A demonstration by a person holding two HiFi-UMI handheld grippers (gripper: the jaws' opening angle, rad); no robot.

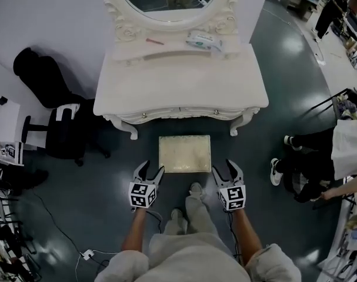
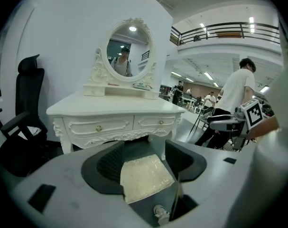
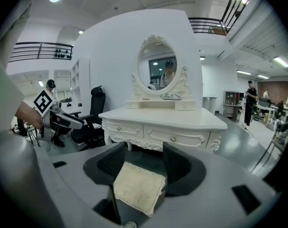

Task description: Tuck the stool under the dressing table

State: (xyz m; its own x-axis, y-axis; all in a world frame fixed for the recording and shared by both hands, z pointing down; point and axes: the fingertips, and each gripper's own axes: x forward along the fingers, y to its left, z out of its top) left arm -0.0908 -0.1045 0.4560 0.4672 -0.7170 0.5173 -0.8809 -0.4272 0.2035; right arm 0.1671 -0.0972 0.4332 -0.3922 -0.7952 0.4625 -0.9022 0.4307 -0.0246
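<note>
The cream rectangular padded stool (image 1: 184, 153) is found on the dark glossy surface (image 1: 254, 163), just in front of the white carved dressing table (image 1: 178, 81). It is centred on the gap between the table's front legs and is not yet beneath it. Its long axis is laid side to side, parallel to the table's front edge.

The left claw (image 1: 153, 167) is held just beside the near left corner and the right claw (image 1: 223, 166) just beside the near right one. Both are about equally near, and no contact can be confirmed. Each claw is spread wide with nothing held, and the cushion is seen ahead through each gap. Both forearms (image 1: 134, 237) are stretched forward, angled slightly inward. A straight push away from the person is judged to be required.
</note>
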